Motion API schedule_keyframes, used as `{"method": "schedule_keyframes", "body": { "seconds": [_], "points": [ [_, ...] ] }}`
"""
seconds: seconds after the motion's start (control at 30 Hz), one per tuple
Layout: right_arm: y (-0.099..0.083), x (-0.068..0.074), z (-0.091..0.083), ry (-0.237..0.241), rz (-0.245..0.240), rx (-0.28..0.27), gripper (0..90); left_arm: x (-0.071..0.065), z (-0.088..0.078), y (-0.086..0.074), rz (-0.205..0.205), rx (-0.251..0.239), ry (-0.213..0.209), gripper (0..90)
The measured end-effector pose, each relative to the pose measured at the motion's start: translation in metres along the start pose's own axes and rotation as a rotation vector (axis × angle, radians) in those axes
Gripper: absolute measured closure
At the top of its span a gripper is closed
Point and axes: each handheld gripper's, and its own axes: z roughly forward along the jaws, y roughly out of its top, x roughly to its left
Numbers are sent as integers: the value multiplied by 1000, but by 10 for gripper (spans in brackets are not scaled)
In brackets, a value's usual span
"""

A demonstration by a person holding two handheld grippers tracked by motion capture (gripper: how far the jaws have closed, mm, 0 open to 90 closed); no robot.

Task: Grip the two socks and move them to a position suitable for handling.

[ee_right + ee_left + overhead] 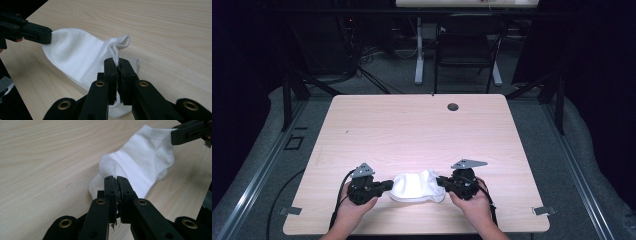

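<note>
Right now the work looks like the middle of handling a white sock [417, 186] that lies near the bottom centre of the high view, on the near part of the wooden table [412, 130]. Starting at the left of that view, the left gripper [388, 185] has its jaws pressed together on one end of the sock; in the left gripper view the pads meet with white fabric pinched between them, at the rounded end. Moving right, the sock sags between the two tools, its middle resting on the tabletop. At the right, the right gripper [441, 181] is likewise clamped tight on the other end, where the right gripper view shows a puckered fold of the cuff rising out of the closed jaws.

My reading is that the sock is being held by both ends, either to stretch it flat or to fold it. The next move would call for both grips staying firm while the hands travel together, since a thin pinch of knit could slip free.

Around it, the table is bare apart from a small dark grommet [453, 106] in the upper middle, well away. Beyond the far edge stands a black chair [467, 47] with cables on the floor. Nothing blocks either hand.
</note>
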Motion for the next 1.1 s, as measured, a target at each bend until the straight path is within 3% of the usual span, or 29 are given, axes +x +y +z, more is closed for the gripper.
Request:
{"method": "schedule_keyframes", "body": {
  "seconds": [0.3,0.9,1.1],
  "points": [
    [-11,-7,2,-7,20,17,862,0,7,-5,19,22,16,876],
    [-19,-18,15,-37,39,67,855,8,22,-13,16,66,36,870],
    [-22,-21,19,-37,38,93,815,10,23,-15,9,70,39,846]
  ]
}}
